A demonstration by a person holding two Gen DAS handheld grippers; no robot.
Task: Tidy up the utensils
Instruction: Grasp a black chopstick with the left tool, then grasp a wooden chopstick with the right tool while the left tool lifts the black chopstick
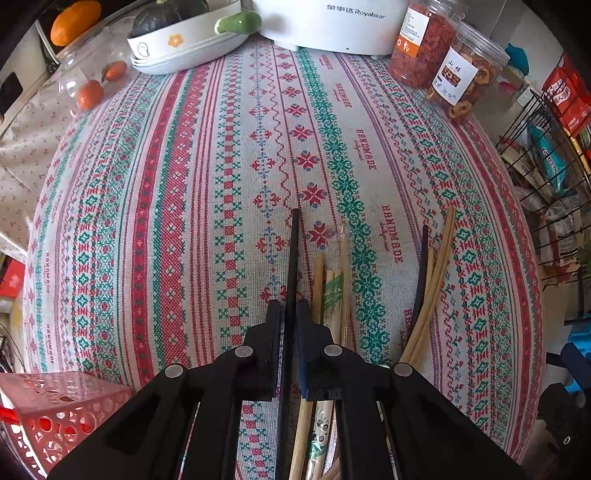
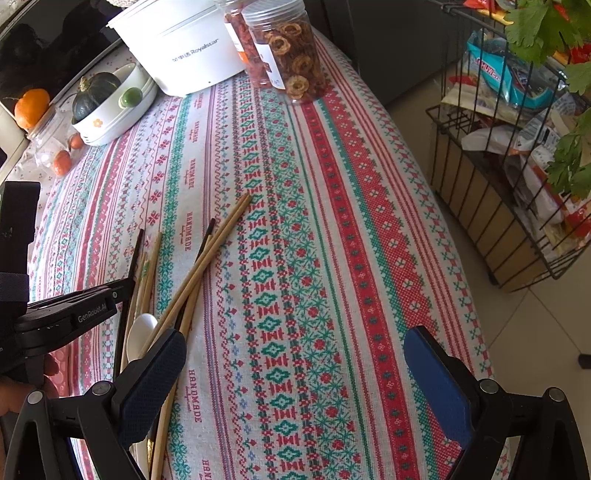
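Note:
My left gripper (image 1: 288,306) is shut on a black chopstick (image 1: 293,254), which points forward over the patterned tablecloth (image 1: 221,166). Beside it lie wrapped bamboo chopsticks (image 1: 334,288) and a second bunch of bamboo chopsticks with another black one (image 1: 434,280). A red perforated utensil basket (image 1: 55,410) sits at the lower left. In the right wrist view my right gripper (image 2: 295,354) is open and empty above the cloth. The left gripper (image 2: 127,286) shows there too, with bamboo chopsticks (image 2: 207,258) and a white spoon (image 2: 140,334) lying near it.
At the table's far end stand a white Royalstar appliance (image 1: 332,22), two jars of dried fruit (image 1: 463,77), a white dish holding a squash (image 1: 177,40) and a clear jar with small oranges (image 1: 88,81). A black wire rack of snack packets (image 2: 517,155) stands right of the table.

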